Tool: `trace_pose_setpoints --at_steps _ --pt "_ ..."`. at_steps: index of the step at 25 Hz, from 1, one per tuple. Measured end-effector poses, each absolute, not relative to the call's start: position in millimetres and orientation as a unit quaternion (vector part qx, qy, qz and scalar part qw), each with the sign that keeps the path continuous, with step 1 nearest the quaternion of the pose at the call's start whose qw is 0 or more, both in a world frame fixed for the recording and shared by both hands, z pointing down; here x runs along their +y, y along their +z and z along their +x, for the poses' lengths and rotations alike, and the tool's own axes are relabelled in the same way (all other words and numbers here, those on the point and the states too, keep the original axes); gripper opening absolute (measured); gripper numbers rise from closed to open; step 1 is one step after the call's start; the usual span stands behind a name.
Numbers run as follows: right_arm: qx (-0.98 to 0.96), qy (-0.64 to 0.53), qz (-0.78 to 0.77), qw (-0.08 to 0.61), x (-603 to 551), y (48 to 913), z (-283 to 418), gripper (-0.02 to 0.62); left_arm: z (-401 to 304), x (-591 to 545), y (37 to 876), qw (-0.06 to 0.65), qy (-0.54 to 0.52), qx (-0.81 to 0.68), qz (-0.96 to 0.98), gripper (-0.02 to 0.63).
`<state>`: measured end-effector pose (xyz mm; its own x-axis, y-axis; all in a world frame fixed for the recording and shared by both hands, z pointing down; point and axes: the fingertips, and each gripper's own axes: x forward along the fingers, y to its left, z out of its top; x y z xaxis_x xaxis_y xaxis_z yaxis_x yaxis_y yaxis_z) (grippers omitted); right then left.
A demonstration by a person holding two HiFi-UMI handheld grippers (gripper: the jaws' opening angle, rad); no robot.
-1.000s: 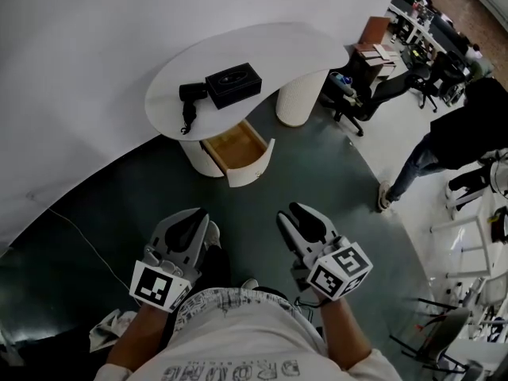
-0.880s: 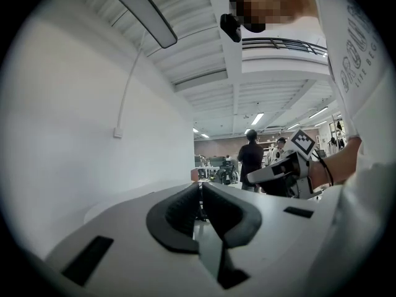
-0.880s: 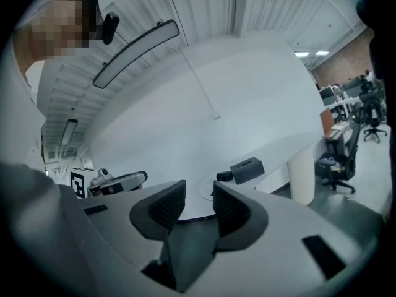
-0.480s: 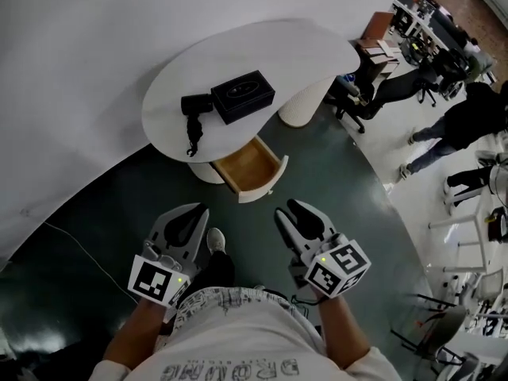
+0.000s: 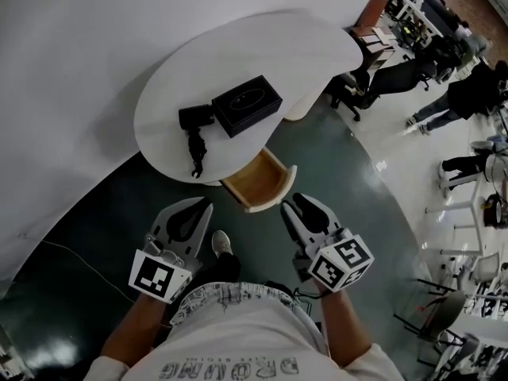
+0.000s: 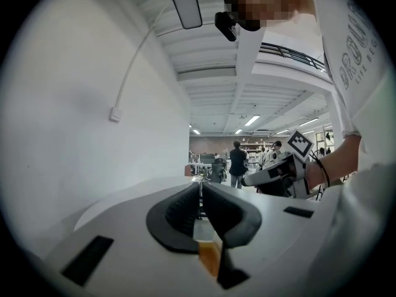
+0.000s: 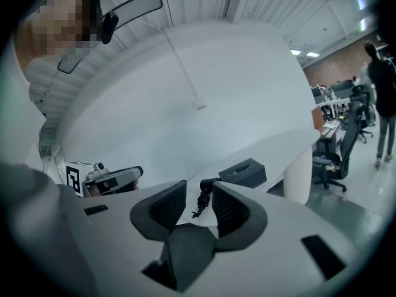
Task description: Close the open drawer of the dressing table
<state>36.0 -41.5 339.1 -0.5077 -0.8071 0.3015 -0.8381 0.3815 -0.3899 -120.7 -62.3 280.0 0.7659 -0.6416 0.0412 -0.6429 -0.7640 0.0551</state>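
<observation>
1. Dressing table (image 5: 262, 46): white, with a rounded kidney-shaped top. It stands against a pale wall on a dark green floor (image 5: 87, 205).
2. Drawer (image 5: 258, 182): pulled out from under the table's near edge and standing open, showing its wooden inside. Its white front faces the person, ahead of both grippers and nearer the right one.
3. Right gripper (image 5: 302, 205): jaws spread, having just closed a little, with nothing between them. It points at the table.
4. Left gripper (image 5: 193, 209): jaws drawn together to a thin slit, holding nothing.
5. Black box (image 5: 247, 104): lies flat on the tabletop, above the drawer.
6. Hair dryer (image 5: 195, 121): black, just beside the box, with its cord trailing toward the table's edge.
</observation>
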Motion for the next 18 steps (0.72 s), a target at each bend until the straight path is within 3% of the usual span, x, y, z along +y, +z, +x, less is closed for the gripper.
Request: trace_pose_setpoints --at_steps 18 --pt "-0.795 0.265 0.543 0.055 -81 376 37 0.141 -122 -122 316 0.051 0.028 -0.283 0.957 0.032"
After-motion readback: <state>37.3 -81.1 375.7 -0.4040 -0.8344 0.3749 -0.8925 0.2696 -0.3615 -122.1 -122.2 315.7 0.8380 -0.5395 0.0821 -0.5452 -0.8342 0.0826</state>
